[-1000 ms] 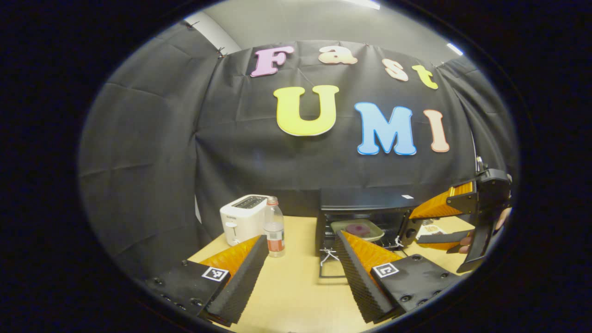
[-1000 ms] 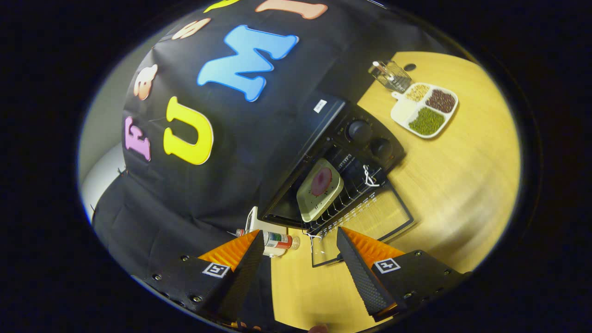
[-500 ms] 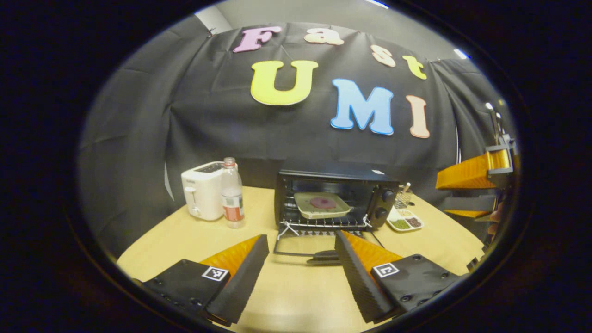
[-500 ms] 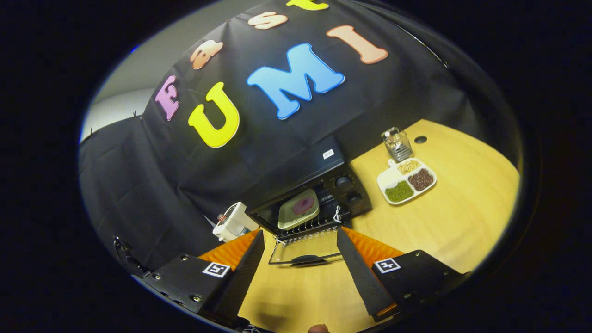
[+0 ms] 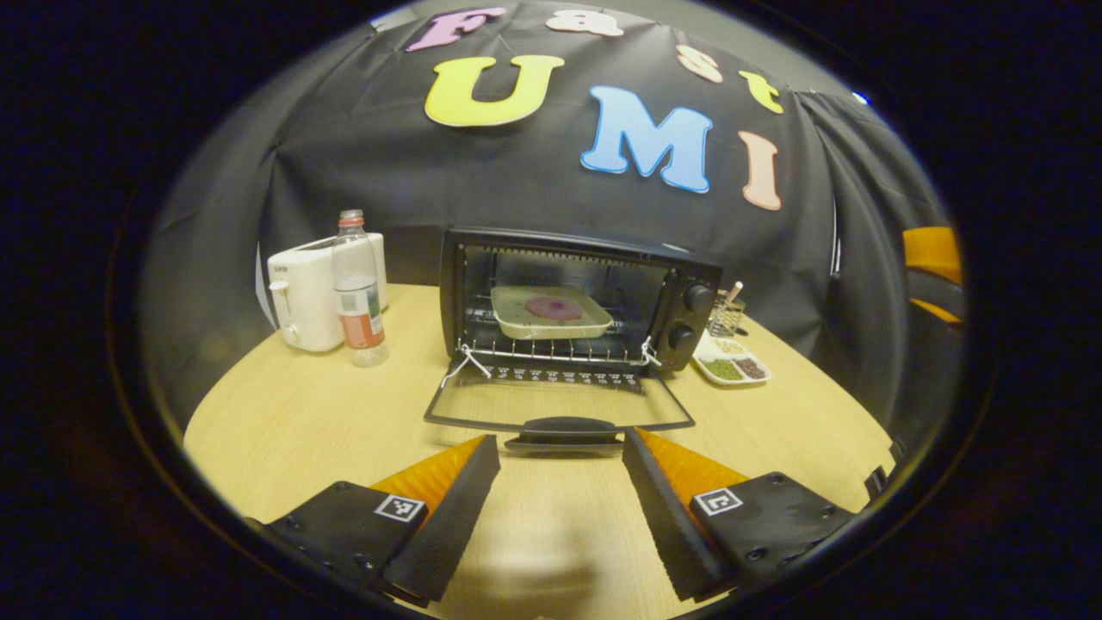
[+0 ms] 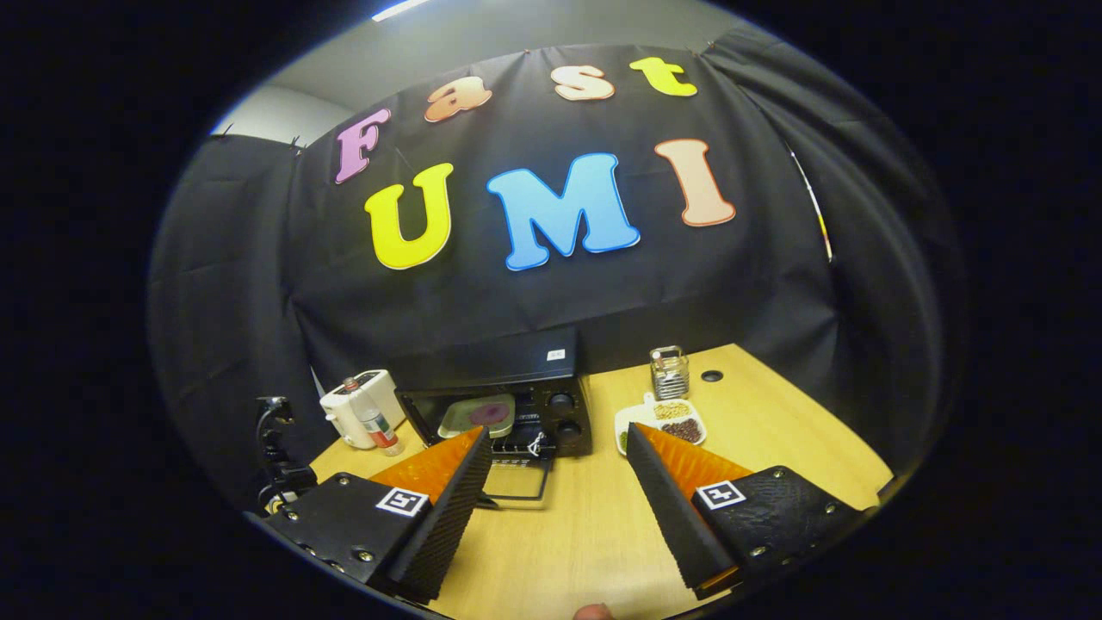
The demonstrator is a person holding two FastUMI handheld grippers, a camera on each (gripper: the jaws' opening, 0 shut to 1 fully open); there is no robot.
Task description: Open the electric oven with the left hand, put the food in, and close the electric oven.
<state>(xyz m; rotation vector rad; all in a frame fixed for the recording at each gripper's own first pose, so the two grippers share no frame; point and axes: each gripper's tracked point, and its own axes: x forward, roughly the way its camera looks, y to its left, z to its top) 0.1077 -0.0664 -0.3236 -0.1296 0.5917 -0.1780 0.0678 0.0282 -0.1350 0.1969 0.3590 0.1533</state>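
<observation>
The black electric oven (image 5: 577, 301) stands on the wooden table with its glass door (image 5: 558, 403) folded down flat. On the wire rack inside rests a pale tray (image 5: 551, 312) carrying a round dark red piece of food (image 5: 554, 307). My left gripper (image 5: 560, 456) is open, low over the table just in front of the door's handle (image 5: 564, 426), holding nothing. In the right gripper view the oven (image 6: 516, 405) appears farther off, door down, tray (image 6: 478, 416) inside. My right gripper (image 6: 558, 448) is open and empty, well back from the oven.
A white toaster (image 5: 310, 288) and a clear bottle (image 5: 357, 288) stand left of the oven. A divided dish of grains (image 5: 732, 368) and a glass holder (image 5: 726, 314) sit to its right. A black stand (image 6: 277, 465) rises at the table's left edge.
My left gripper dropped and squared up in front of the open door. My right gripper pulled back from the oven and levelled out, leaving the tray on the rack.
</observation>
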